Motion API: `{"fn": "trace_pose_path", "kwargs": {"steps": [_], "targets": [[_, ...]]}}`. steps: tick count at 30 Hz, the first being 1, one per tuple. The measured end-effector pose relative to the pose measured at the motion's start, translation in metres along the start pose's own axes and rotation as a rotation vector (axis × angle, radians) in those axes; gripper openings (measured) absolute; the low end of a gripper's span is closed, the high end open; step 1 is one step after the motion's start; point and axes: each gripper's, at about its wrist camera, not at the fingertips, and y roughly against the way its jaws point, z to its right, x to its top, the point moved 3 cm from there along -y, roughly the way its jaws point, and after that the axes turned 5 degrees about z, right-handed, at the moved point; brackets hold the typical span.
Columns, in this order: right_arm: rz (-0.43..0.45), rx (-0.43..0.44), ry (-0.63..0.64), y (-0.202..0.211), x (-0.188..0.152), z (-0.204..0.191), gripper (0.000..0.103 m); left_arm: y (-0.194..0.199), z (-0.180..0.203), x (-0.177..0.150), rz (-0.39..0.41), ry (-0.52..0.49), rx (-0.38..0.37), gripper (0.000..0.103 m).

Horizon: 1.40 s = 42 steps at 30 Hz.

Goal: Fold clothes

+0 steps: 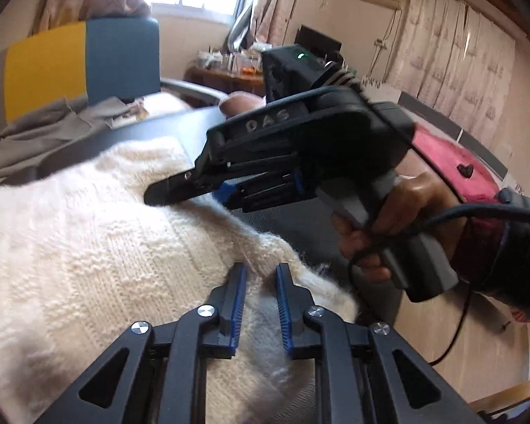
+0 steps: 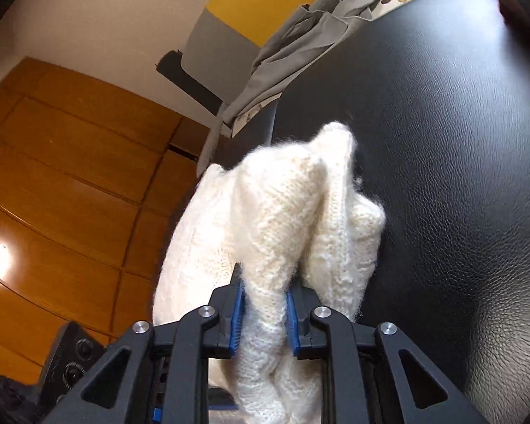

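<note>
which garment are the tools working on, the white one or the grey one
The fluffy white knit sweater on the black surface; the right tool pinches a bunched fold of it. The grey garment lies untouched at the far edge.

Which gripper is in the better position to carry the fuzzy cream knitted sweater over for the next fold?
Probably right. The right gripper is shut on a bunched fold of the fuzzy cream knitted sweater. The left gripper is open above the knit and holds nothing, so it must first close.
</note>
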Motion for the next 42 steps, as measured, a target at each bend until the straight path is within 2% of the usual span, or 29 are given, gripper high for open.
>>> {"fn": "trace_pose_path", "kwargs": {"steps": [5, 9, 12, 15, 16, 21, 23, 27, 30, 32, 37, 39, 42], "targets": [[-0.005, -0.130, 0.146, 0.016, 0.014, -0.040, 0.034, 0.039, -0.006, 0.000, 0.085, 0.018, 0.062, 0.022], [-0.064, -0.142, 0.318, -0.013, 0.028, -0.095, 0.034, 0.069, -0.012, -0.002, 0.147, 0.036, 0.112, 0.022], [-0.108, -0.150, 0.448, -0.035, 0.039, -0.136, 0.034, 0.067, -0.026, -0.013, 0.129, 0.072, 0.139, 0.022], [-0.166, -0.152, 0.567, -0.062, 0.048, -0.174, 0.034, 0.055, -0.027, -0.023, 0.096, 0.074, 0.125, 0.022], [-0.210, -0.157, 0.575, -0.082, 0.047, -0.174, 0.034, 0.050, -0.026, -0.026, 0.085, 0.071, 0.120, 0.022], [-0.390, -0.303, 0.529, -0.166, 0.047, -0.131, 0.034, 0.032, -0.019, -0.049, 0.019, 0.043, 0.102, 0.022], [-0.422, -0.311, 0.503, -0.181, 0.042, -0.106, 0.029, 0.028, -0.018, -0.053, 0.013, 0.041, 0.099, 0.022], [-0.369, -0.243, 0.439, -0.172, 0.047, -0.077, 0.021, 0.024, -0.017, -0.056, 0.022, 0.048, 0.097, 0.022], [-0.361, -0.227, 0.430, -0.168, 0.049, -0.071, 0.021, 0.021, -0.017, -0.058, 0.030, 0.059, 0.095, 0.022], [-0.357, -0.221, 0.424, -0.166, 0.049, -0.069, 0.021, 0.025, -0.019, -0.057, 0.043, 0.105, 0.084, 0.022], [-0.315, -0.212, 0.385, -0.155, 0.055, -0.063, 0.022, 0.057, -0.025, -0.053, 0.090, 0.155, 0.121, 0.023], [-0.272, -0.226, 0.395, -0.142, 0.059, -0.070, 0.026, 0.072, -0.027, -0.052, 0.109, 0.170, 0.141, 0.023], [-0.166, -0.200, 0.434, -0.107, 0.059, -0.093, 0.026, 0.093, -0.030, -0.051, 0.138, 0.192, 0.170, 0.023]]}}
